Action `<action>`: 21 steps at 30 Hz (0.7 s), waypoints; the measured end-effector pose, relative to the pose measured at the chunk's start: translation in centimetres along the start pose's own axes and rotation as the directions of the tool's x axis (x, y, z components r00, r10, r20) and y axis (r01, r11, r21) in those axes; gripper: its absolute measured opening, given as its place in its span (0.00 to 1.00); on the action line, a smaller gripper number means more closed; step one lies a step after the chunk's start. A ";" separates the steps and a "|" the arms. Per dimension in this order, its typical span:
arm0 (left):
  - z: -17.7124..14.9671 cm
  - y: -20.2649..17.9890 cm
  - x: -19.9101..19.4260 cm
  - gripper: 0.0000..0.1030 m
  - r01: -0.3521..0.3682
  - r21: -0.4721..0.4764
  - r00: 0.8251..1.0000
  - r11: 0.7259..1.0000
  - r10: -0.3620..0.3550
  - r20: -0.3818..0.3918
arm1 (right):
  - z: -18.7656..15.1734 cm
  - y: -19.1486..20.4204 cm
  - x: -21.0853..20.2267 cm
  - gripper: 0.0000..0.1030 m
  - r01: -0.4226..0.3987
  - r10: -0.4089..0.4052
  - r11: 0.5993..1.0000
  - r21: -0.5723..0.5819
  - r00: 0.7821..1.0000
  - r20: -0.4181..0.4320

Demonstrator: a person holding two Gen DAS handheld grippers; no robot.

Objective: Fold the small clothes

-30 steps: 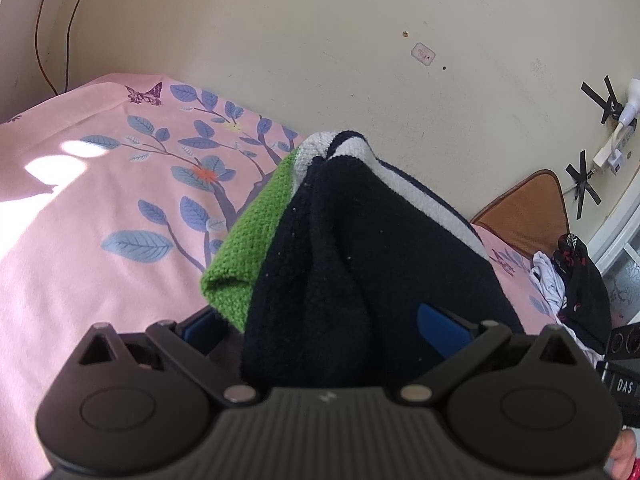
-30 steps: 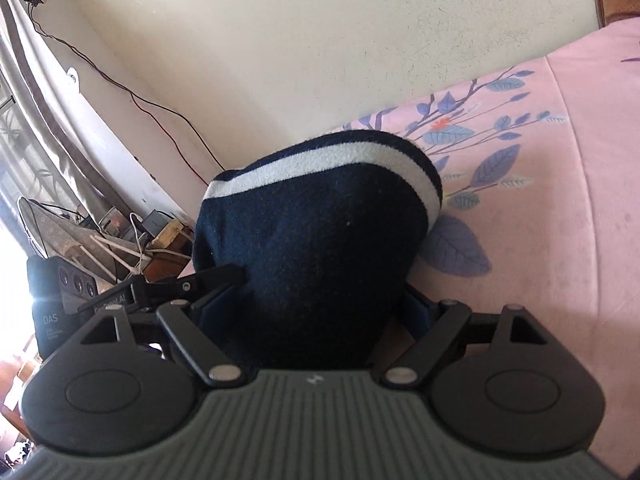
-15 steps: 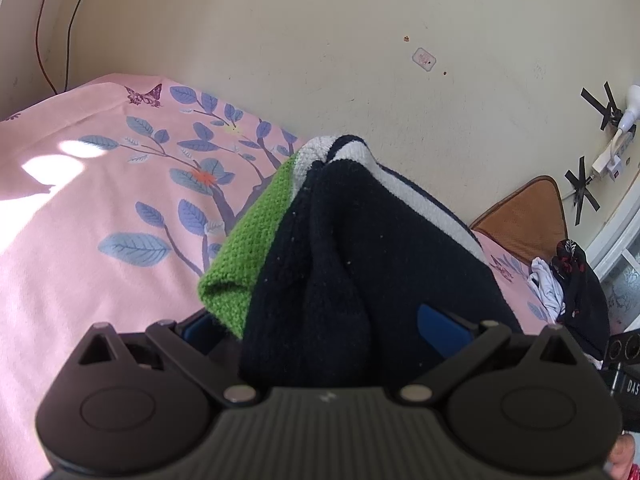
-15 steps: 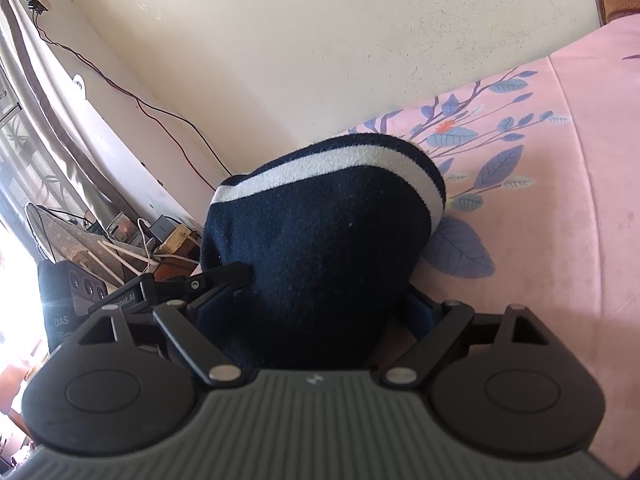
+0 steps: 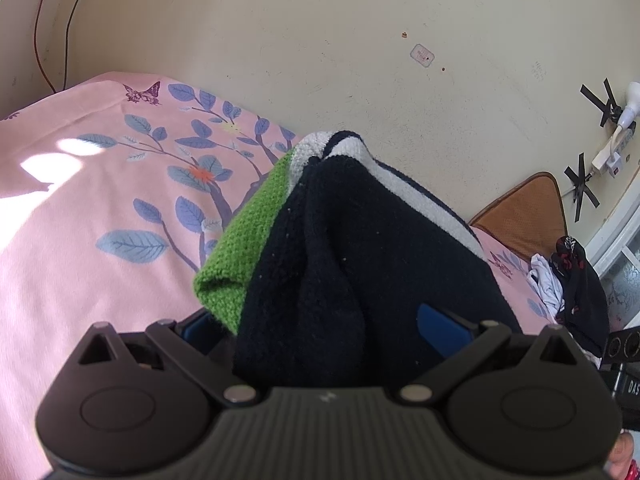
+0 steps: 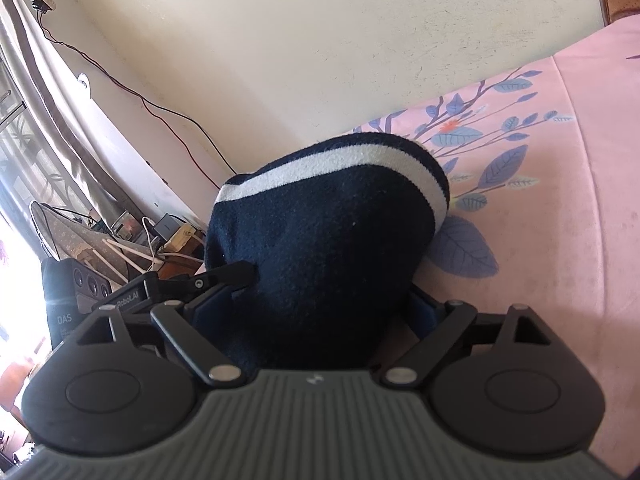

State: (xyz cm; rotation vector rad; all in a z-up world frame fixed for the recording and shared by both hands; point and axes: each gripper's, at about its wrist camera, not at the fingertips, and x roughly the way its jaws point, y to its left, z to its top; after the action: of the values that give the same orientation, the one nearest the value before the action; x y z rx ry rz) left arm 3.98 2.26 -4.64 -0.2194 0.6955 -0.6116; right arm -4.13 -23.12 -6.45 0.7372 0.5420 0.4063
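1. Navy knit garment [image 5: 372,264] with a white stripe and a green panel, bunched between both grippers above the pink floral bedsheet [image 5: 80,280]; whether it rests on the sheet cannot be told
2. Left gripper [image 5: 320,320]: jaws spread wide with the cloth filling the gap; whether the blue pads [image 5: 440,322] actually press on it cannot be told
3. Right gripper [image 6: 324,304]: jaws opening, the navy cloth between them, bulging past both fingers
4. Step in hand, as judged: a bundled fold being let go at the right side, near the cream wall [image 6: 280,40]
5. Next move, as judged: draw the right gripper back clear without dragging the knit, then flatten or re-grip an edge
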 end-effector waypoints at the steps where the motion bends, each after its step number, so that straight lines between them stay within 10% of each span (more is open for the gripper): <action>1: 0.0 -0.1 0.1 1.00 0.013 0.008 1.000 1.000 -0.012 -0.011 | 0.0 0.0 0.0 0.90 0.000 0.000 1.000 0.000 1.000 0.000; 10: -0.2 0.4 0.5 1.00 0.166 -0.063 0.984 0.984 -0.169 -0.049 | 0.2 -0.3 0.1 0.67 0.015 -0.014 0.999 0.029 0.999 -0.043; 21: -0.1 1.5 0.5 1.00 0.211 -0.113 0.976 0.971 -0.215 -0.022 | -0.2 -0.1 0.0 0.72 0.028 -0.028 0.999 0.023 1.000 -0.011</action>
State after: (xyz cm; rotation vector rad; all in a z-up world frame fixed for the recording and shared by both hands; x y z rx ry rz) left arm 4.92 3.18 -5.56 -0.3909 0.7451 -0.7847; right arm -4.25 -23.05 -6.63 0.7489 0.5671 0.3787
